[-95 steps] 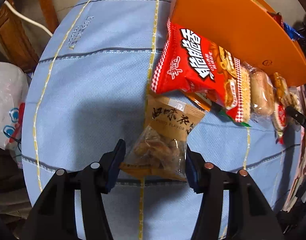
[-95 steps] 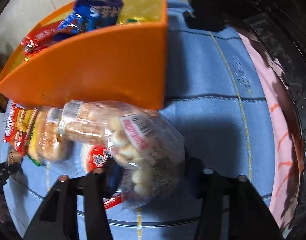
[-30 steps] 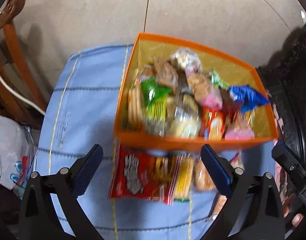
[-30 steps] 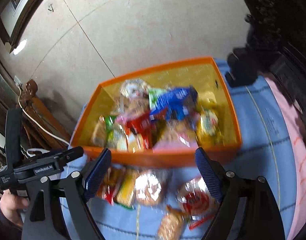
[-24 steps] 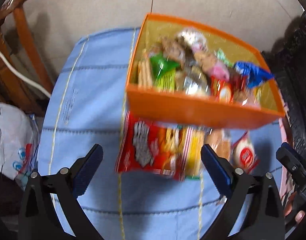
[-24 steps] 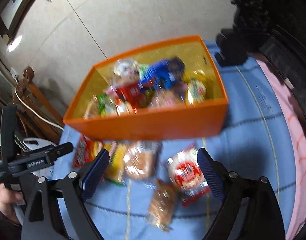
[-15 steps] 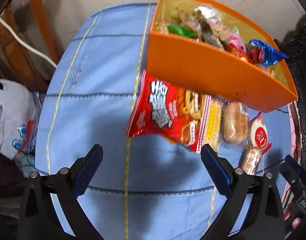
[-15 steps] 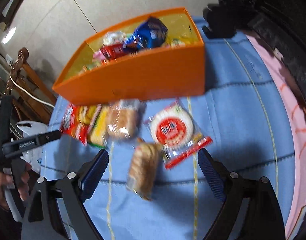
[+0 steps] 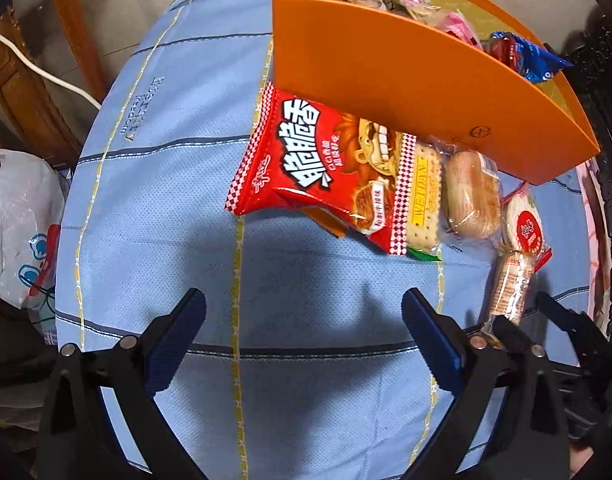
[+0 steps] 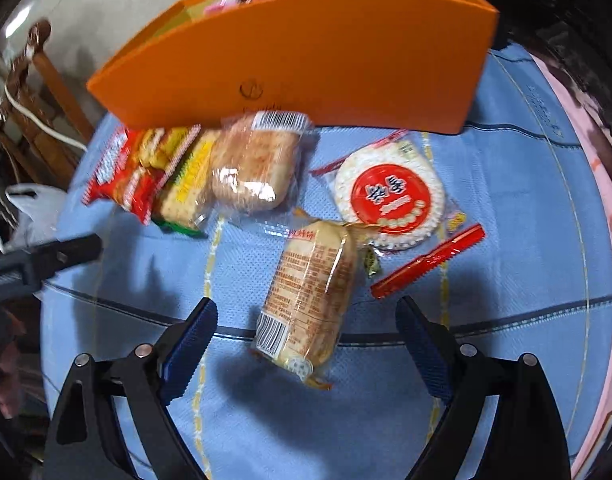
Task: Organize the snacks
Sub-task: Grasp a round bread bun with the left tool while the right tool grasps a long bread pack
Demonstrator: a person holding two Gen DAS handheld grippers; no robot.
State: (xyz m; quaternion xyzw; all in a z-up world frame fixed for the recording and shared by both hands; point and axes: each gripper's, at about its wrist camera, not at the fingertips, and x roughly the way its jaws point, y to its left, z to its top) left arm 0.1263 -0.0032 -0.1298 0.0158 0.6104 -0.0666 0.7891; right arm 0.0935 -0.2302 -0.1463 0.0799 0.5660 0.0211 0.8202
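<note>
1. The table is covered with a light blue woven cloth [image 9: 154, 208] with yellow and dark stripes, and at its far side sits an open orange cardboard box [image 9: 390, 76] already loaded with wrapped snacks; a blue wrapper pokes over its rim.
2. Loose snacks are lined up right against the box's near wall. From the left there's a red crinkly snack bag with white lettering [image 9: 326, 168], then a yellow-labelled cracker pack [image 9: 422, 204] partly tucked under it, then a clear-wrapped bread bun [image 9: 472, 200].
3. Further right lies a round white rice-cracker pack with a red circular label [image 10: 388, 196], with its red sealed strip sticking out toward the right.
4. Just in front of that round one lies a clear-wrapped stack of brown biscuits [image 10: 310, 292], lengthwise, barcode end nearest the camera and flat on the cloth.
5. Right gripper [image 10: 306, 340] — pointing steeply down, its blue-padded jaws either side of the biscuit stack and closing in. The pads aren't touching the wrapper yet; there's clear cloth showing on both sides.
6. Left gripper [image 9: 304, 332] — jaws spread wide over bare cloth with nothing between them, and the red bag sits a bit beyond the tips.
7. Off the table's left edge there's a white plastic bag [image 9: 22, 224] and a brown wooden chair [image 9: 34, 92] with a white cable draped over it.
</note>
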